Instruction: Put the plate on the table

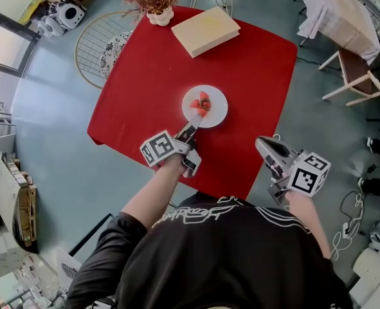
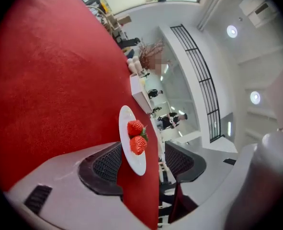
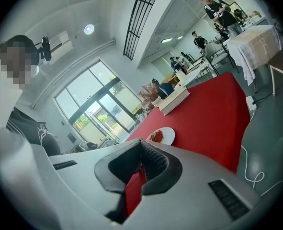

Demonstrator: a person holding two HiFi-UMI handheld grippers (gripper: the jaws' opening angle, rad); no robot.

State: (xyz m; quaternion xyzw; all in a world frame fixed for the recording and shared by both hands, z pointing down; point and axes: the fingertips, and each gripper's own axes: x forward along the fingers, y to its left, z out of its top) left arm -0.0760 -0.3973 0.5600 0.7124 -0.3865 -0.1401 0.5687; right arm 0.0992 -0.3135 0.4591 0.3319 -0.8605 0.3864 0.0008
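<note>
Left gripper (image 1: 191, 127) is held spread about the round white plate (image 1: 217, 102), laid mid-frame on the red-clothed table (image 1: 254, 69) as tasked; right gripper (image 1: 264, 145) is pressed together.

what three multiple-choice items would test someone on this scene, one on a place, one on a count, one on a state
1. Where does the plate sit?
A. on the floor
B. on the beige book
C. on the red table

2. How many strawberries lie on the plate?
A. one
B. two
C. four

3. How do the left gripper jaws stand?
A. apart, pressing on nothing
B. shut on a strawberry
C. shut on the edge of the red cloth

Answers:
1 C, since the head view shows the plate flat on the red cloth near the table's middle.
2 B, since the left gripper view shows two red berries side by side.
3 A, since the left gripper view shows a wide gap between the pads, with the plate's near rim in it.
</note>
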